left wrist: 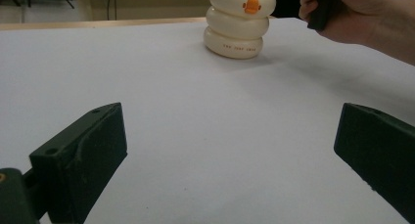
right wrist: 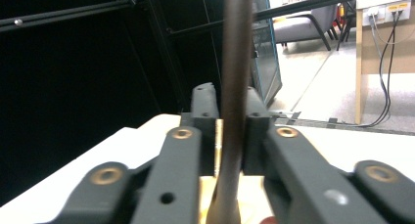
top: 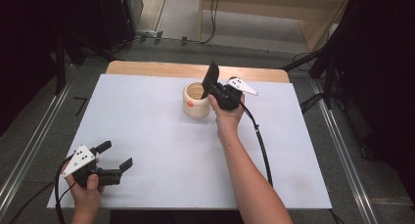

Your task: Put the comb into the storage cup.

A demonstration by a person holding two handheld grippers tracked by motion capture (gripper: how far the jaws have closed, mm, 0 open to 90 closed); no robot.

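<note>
Nearest the high camera, one left gripper point(top: 116, 156) rests low on the front left of the desk point(top: 161, 150), held by the person's left hand point(top: 88, 190); its two black fingers point(left wrist: 83, 155) stand wide apart with nothing between them, only bare white surface showing in the gap in the left gripper view. A grey three-cornered plate point(top: 80, 159) with dark dots sits on top of it.

Farther back, near the middle of the desk's far half, stands one cream holder point(top: 196, 100), shaped like three stacked rounded rings, with one small orange duck-bill mark point(left wrist: 252, 5) on its side. Its mouth is open at the top. One dark, flat utensil point(top: 211, 78) rises tilted from that mouth, its broad end up above the rim.

One right gripper point(top: 215, 91), in the person's right hand point(top: 226, 111), is just beside the holder on its right. In the right gripper view its fingers point(right wrist: 203, 104) are closed narrow on the dark utensil's shaft, which runs upright between them. A cable point(top: 259, 141) trails from this gripper back along the forearm.
</note>
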